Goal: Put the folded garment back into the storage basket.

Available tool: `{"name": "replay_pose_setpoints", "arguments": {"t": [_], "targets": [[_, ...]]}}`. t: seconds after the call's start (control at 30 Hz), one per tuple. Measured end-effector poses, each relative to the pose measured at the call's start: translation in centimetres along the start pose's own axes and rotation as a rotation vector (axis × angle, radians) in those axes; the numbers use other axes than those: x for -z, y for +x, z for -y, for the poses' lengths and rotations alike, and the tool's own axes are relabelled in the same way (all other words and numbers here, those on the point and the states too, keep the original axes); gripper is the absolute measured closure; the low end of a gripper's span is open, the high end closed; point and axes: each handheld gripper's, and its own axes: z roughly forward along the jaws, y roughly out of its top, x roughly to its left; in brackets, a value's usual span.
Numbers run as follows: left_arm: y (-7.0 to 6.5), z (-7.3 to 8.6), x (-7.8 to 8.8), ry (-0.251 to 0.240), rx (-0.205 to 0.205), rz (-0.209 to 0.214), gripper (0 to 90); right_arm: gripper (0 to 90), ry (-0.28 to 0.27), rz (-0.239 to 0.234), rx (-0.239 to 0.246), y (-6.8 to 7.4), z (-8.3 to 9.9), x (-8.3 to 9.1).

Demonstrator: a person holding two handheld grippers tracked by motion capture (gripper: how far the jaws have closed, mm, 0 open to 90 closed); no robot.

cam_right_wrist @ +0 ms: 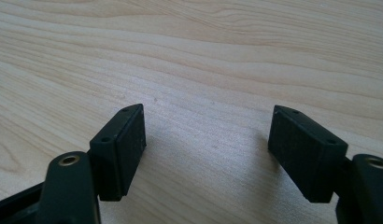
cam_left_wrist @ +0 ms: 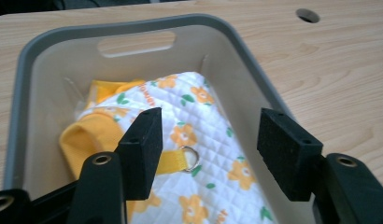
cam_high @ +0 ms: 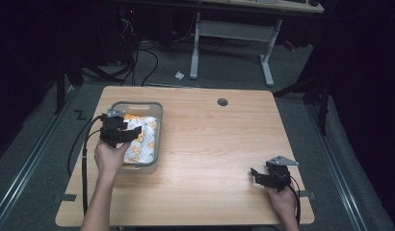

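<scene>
- The right gripper (cam_high: 263, 177) was seen nearest the person, low over the bare wood at the near right of the desk (cam_high: 219, 144). In the right gripper view its fingers (cam_right_wrist: 122, 147) were spread wide apart, and nothing but wood grain lay between them.
- The left gripper (cam_left_wrist: 213, 149) was held over the near end of a grey plastic bin (cam_left_wrist: 248, 65), which stood on the left part of the desk. Its fingers (cam_left_wrist: 143, 147) were also open, and nothing was gripped.
- A quilted white cloth item printed with orange flowers and green leaves (cam_left_wrist: 203, 135) was found lying inside the bin, bunched against its floor and walls. Yellow trim (cam_left_wrist: 82, 135) was seen at one edge, and a yellow strap carrying a small metal ring (cam_left_wrist: 192, 157) lay just beside the left-hand finger.
- The item was judged soft, light and limp; it would be expected to sag and drape once lifted, and nothing about it looked fragile or slippery.
- A raised fold of the quilting, or the thicker yellow trim, was judged the best place to take hold; the thin strap and ring would likely slip from the pads.
- Farther off, a cut-out handle (cam_left_wrist: 136, 43) was seen in the bin's far wall, and a round cable hole (cam_high: 222, 102) near the desk's far edge.
</scene>
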Motion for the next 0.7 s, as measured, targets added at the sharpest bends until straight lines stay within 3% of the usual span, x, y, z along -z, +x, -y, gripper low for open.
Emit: {"name": "replay_pose_setpoints", "arguments": {"t": [0.4, 0.7], "targets": [[-2.3, -0.1, 0.6, -0.038, -0.036, 0.05, 40.6, 27.8, 0.0, 0.0, 0.0, 0.0, 0.0, 0.0], [-3.6, 0.1, 0.8, -0.07, -0.056, 0.056, 41.1, 27.8, 0.0, 0.0, -0.001, 0.0, 0.0, 0.0]]}}
